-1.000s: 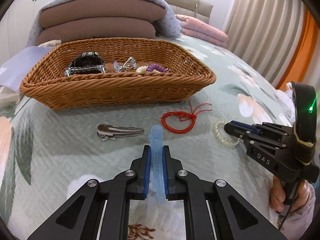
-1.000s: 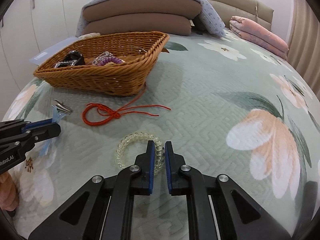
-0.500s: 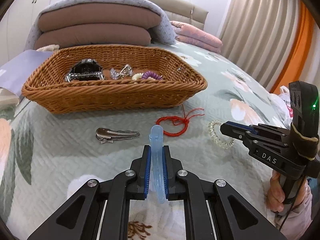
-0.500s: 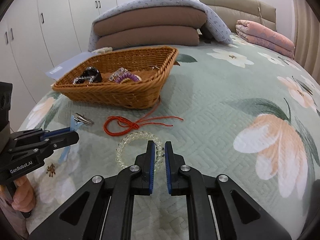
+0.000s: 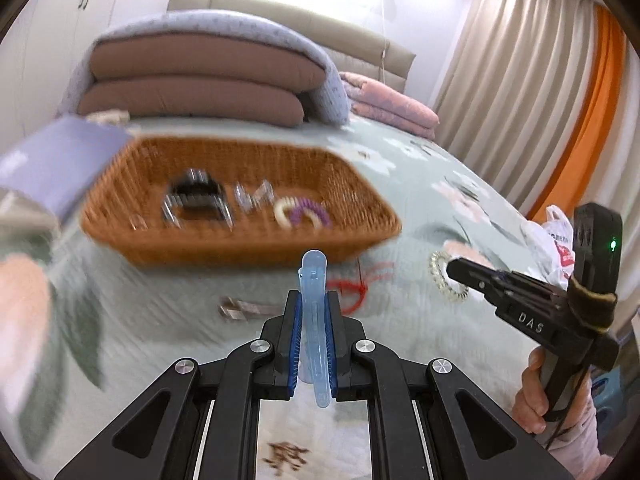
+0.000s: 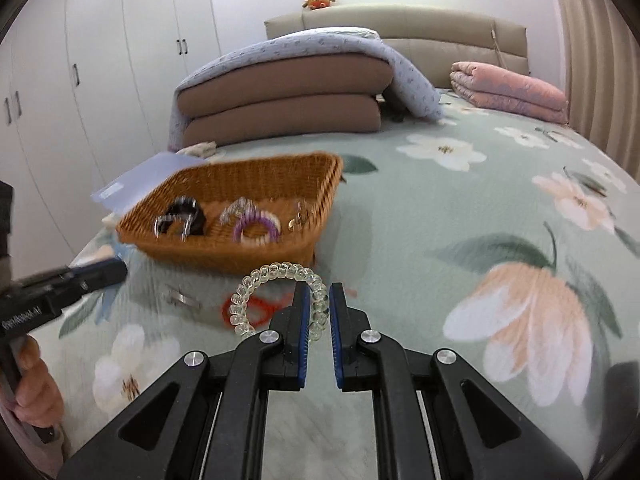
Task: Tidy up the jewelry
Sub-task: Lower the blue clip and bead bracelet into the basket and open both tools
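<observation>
Two hair accessories are held in the grippers in front of the wicker basket (image 5: pixel 248 246) on the bed (image 6: pixel 440 216).

A pale blue hair clip (image 5: pixel 316 320) is clamped upright between the narrow jaws of the left gripper (image 5: pixel 313 344). A clear spiral hair tie (image 6: pixel 280 296) is pinched by its right side in the right gripper (image 6: pixel 317 318), and appears lifted off the bedspread. A red cord bracelet (image 6: pixel 256 310) and a metal clip (image 5: pixel 240 308) are seen lying on the bed near the basket. Inside the basket, a black claw clip (image 6: pixel 182 218) and a purple spiral tie (image 6: pixel 256 226) are seen, blurred.
</observation>
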`<state>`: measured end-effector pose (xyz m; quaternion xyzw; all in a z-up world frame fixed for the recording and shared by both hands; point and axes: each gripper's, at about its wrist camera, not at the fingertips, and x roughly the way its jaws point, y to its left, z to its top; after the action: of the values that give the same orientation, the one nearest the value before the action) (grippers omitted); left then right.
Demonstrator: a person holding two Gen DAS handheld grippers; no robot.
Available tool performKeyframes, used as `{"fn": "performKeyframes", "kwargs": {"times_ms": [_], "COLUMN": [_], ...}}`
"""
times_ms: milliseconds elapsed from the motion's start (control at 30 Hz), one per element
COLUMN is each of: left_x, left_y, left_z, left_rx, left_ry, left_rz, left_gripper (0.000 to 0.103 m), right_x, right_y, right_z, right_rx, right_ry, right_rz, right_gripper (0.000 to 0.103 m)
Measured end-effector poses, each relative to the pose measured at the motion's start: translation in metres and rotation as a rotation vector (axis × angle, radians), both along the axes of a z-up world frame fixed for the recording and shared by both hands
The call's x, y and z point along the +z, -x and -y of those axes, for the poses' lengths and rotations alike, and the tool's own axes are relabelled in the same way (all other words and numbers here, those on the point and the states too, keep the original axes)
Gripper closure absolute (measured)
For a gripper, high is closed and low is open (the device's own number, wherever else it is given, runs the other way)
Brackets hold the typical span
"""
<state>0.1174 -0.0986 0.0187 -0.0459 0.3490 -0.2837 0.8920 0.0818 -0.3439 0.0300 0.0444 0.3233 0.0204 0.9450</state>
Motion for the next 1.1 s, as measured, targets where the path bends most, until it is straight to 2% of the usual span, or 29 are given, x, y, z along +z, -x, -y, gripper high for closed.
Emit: {"fn": "performKeyframes", "kwargs": {"times_ms": [67,133,200,300,400,500,667,933,1100], "left_x": [0.02,0.036,0.042,0.041,0.03,0.016,0.002,-0.007,-0.008], "left_y": [-0.011,-0.027,-0.045,-0.082,-0.112,-0.123,-0.131,-0.129,-0.13], "left_z": [-0.003,-0.005,-0.004,0.004,0.017,0.02,0.025,0.037,0.036], "left_rx": [0.017,0.014,0.015,0.045,0.061,0.051,0.031,0.03,0.036], "left_ry": [-0.022,0.008,0.034,0.045,0.049,0.044,0.037,-0.011,-0.011], "left_rz": [0.041,0.049,0.052,0.039,-0.005,-0.014,-0.01,0.002,0.007], "left_gripper": [0.092,0.092,0.092,0.092,0.092,0.092,0.092,0.092,0.092], "right_x": [0.017,0.032,0.046,0.05,0.037,0.017,-0.005,-0.015,-0.015], "right_y": [-0.013,-0.028,-0.05,-0.081,-0.115,-0.136,-0.146,-0.149,-0.149], "right_z": [-0.005,-0.012,-0.02,-0.03,-0.034,-0.031,-0.031,-0.033,-0.034], "right_rx": [0.003,-0.012,-0.022,-0.062,-0.073,-0.076,-0.075,-0.046,-0.038], "right_ry": [-0.029,-0.03,-0.042,-0.009,-0.012,-0.043,-0.031,-0.046,-0.044], "right_rz": [0.021,0.041,0.08,0.107,0.09,0.056,0.028,0.01,0.014], "right_gripper": [0.091,0.091,0.091,0.091,0.091,0.091,0.091,0.091,0.091]}}
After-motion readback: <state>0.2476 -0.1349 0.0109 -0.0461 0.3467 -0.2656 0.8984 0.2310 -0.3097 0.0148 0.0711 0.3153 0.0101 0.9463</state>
